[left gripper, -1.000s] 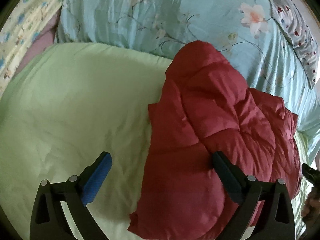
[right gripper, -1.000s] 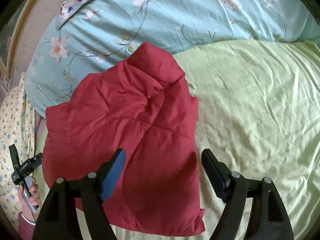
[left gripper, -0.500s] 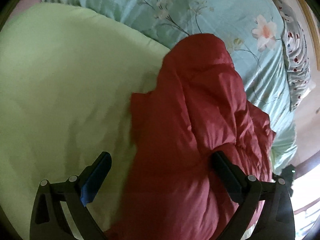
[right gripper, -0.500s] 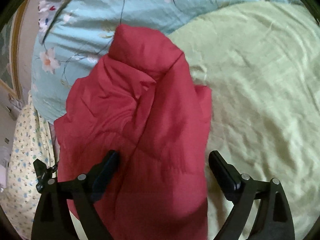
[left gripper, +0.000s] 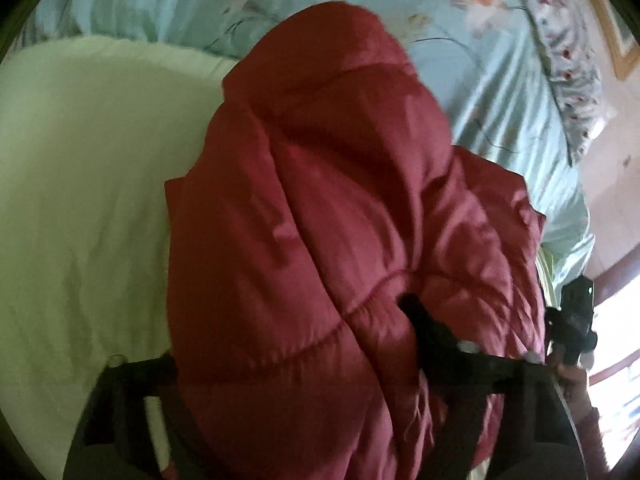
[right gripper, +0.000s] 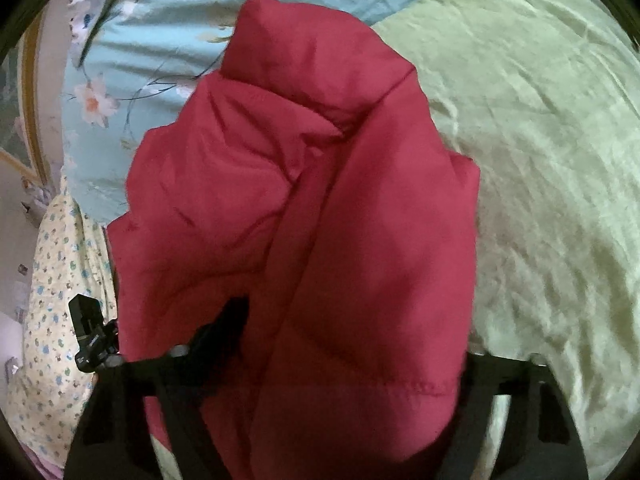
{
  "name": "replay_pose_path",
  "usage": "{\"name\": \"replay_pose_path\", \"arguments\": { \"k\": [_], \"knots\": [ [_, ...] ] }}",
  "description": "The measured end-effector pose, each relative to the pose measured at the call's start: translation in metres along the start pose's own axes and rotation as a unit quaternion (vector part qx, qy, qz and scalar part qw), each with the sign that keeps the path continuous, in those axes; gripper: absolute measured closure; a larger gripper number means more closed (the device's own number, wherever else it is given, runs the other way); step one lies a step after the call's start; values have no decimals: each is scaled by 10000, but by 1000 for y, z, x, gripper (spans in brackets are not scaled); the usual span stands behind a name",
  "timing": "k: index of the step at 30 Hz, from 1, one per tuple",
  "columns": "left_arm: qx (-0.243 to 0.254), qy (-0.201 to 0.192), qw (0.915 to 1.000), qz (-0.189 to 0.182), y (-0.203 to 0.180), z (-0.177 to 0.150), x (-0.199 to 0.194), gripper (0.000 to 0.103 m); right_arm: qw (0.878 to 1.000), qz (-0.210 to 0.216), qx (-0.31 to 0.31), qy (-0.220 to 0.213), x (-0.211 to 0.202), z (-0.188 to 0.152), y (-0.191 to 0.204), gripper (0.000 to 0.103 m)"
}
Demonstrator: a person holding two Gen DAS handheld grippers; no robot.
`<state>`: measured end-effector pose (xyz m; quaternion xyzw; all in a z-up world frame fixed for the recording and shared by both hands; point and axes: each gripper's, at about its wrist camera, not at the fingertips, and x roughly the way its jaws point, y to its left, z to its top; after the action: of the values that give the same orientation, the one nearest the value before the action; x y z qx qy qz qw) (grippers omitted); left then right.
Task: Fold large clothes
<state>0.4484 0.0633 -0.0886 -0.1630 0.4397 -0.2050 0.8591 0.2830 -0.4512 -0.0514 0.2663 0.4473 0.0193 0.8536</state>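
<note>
Two claws wide around red padded jacket; no legible writing.

Black two-finger frames are showing on the left gripper and right gripper, silver screw heads glinting on each; the right hand is showing bare skin above a pinkish cuff.

Bed in pale green sheet, red padded jacket; floral blue quilt behind

A puffy dark-red quilted jacket lies bunched and partly folded on the bed.
</note>
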Motion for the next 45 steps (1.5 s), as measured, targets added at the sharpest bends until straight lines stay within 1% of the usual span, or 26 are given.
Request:
{"name": "replay_pose_path", "arguments": {
  "k": [2,5,8,11,12,20,22,27,31,34,39,42,45],
  "knots": [
    [94,-89,9999,24,-5,-2,-8,46,10000,64,5,-35,-8,-2,1,49],
    [186,-183,9997,10,-11,-5,-22,54,9999,106,25,-122,-20,-8,8,59],
    [274,-273,9992,-91,-18,-17,-44,57,9997,147,18,-179,-34,-17,16,63],
    [311,-344,9987,-189,-20,-35,-66,58,9997,174,-72,-154,-48,-32,27,65],
    [291,-355,9987,-221,-12,-41,-80,58,9996,198,-114,-141,-54,-38,30,65],
    [169,-332,9985,-390,5,-102,-141,59,9991,362,-195,-55,-89,-100,41,65],
    [129,-330,9985,-426,7,-120,-155,59,9990,385,-210,-23,-91,-111,47,65],
    [109,-349,9982,-466,12,-162,-194,58,9988,431,-229,39,-102,-135,47,65],
    [93,-328,9979,-550,18,-187,-215,58,9984,514,-213,90,-107,-151,43,65],
    [93,-286,9983,-491,24,-195,-219,57,9981,573,-182,103,-108,-160,39,64],
    [13,-305,9993,-214,29,-199,-211,54,9984,565,-71,25,-103,-164,32,61],
    [-93,-352,9992,-177,32,-203,-208,51,9985,543,4,-46,-98,-165,25,57],
    [-189,-391,9988,-203,31,-209,-208,49,9979,629,111,-114,-95,-168,17,56]
  ]
}}
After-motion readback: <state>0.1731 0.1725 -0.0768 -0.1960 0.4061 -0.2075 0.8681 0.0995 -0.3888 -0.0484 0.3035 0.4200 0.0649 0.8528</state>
